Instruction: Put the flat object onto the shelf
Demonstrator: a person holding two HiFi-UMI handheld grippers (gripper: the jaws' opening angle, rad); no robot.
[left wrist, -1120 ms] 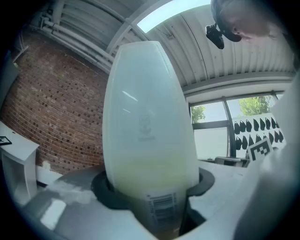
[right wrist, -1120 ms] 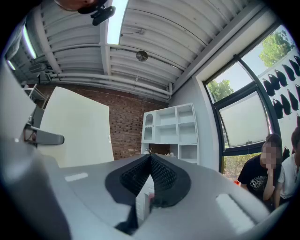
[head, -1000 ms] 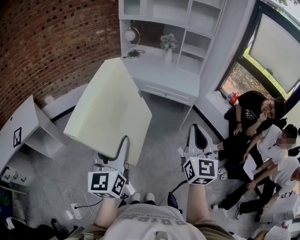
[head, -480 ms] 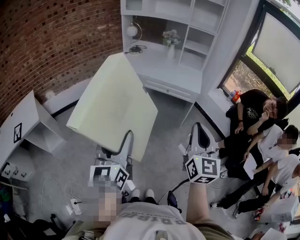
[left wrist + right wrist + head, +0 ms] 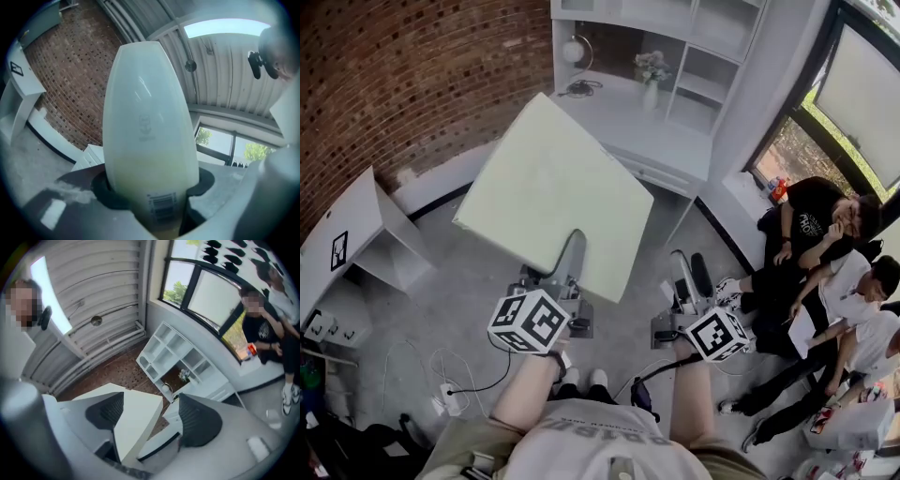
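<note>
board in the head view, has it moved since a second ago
Yes. The board has swung right, and its right corner now reaches further across the front of the desk.

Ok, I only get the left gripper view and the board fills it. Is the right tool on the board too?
Observer: No. The right tool stands off to the right of the board and doesn't touch it. Its jaws have just been opening, with nothing gripped.
Operator: Where's the shelf?
Observer: The white shelf unit stands ahead, beyond the board's far side.
Operator: Is anything on it?
Observer: A vase of flowers stands on its wide lower ledge. The compartments in view above look bare.
Operator: Is anyone close by?
Observer: People sit on the floor at the right, under the window.
</note>
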